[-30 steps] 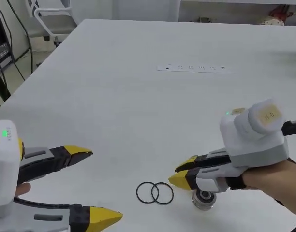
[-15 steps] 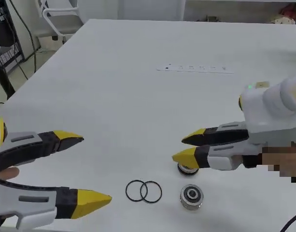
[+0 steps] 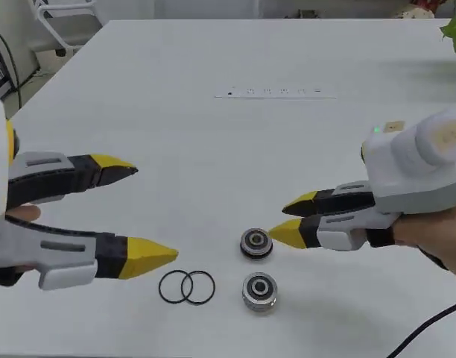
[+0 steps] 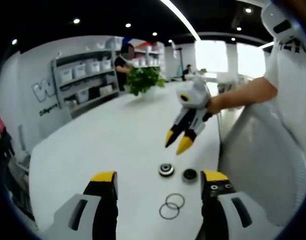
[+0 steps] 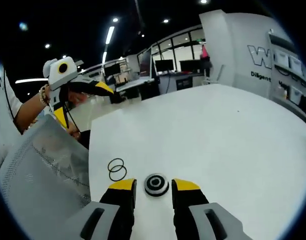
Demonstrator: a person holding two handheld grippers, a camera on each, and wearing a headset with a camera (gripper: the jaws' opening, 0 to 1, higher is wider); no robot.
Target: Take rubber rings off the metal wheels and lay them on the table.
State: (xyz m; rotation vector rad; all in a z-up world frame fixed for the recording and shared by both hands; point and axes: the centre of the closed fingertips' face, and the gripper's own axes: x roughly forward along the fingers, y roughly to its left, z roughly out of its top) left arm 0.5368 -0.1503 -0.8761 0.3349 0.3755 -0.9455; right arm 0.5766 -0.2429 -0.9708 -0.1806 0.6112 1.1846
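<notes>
R claw (image 3: 287,218), mid right of head view: jaws a little way apart, holding nothing. 1 wheel (image 3: 256,244) sits on the table (image 3: 213,134) just off its tips. In the R claw view that wheel (image 5: 156,184) is low in the middle, btw the 2 yellow tips. The 2nd wheel (image 3: 259,290) is just below the 1st. 2 rings (image 3: 186,287), overlapping, lie flat at bottom middle, left of the 2nd wheel. L claw (image 3: 135,212), left side: jaws wide apart, empty.
</notes>
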